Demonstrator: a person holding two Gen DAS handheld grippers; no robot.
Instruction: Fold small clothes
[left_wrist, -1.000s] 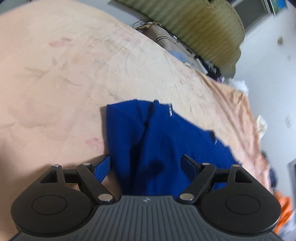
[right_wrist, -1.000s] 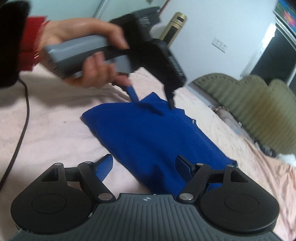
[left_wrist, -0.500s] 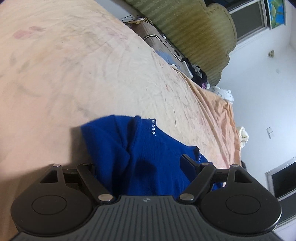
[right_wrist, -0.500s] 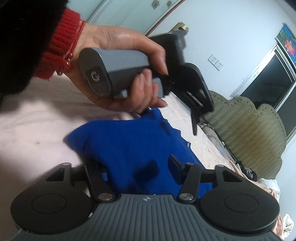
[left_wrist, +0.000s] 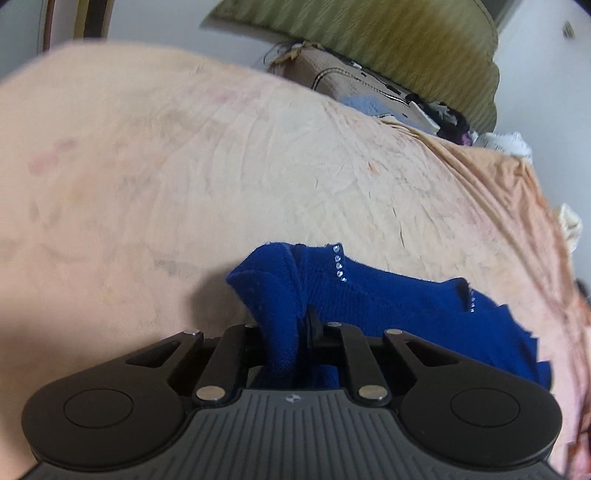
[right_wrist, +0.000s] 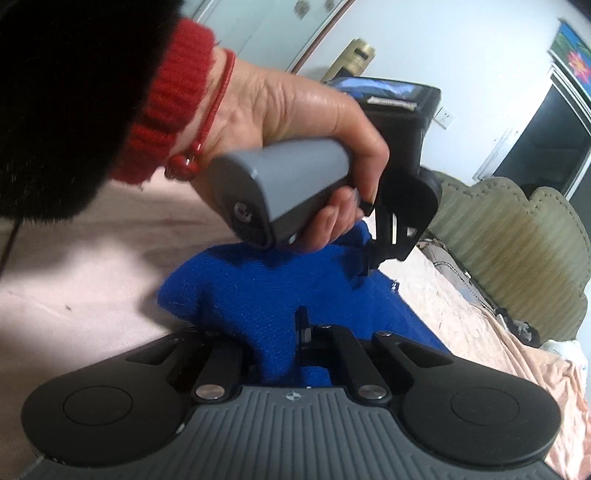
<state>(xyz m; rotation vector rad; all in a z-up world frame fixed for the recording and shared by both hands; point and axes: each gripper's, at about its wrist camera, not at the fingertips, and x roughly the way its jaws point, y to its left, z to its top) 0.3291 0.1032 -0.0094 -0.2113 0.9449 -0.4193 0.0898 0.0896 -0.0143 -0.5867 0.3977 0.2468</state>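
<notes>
Both sets of jaws just snapped closed: left gripper (left_wrist: 295, 332) and right gripper (right_wrist: 291, 339) each pinch a bunch of the blue sweater (left_wrist: 388, 306), bunched at 6 o'clock on the bed (left_wrist: 221, 166). Looks ready to lift and fold.

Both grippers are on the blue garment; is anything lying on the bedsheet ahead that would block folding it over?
Nothing visible. Both the left hand-held gripper and right hand-held gripper pinch the blue garment; the bedsheet beyond it is bare.
</notes>
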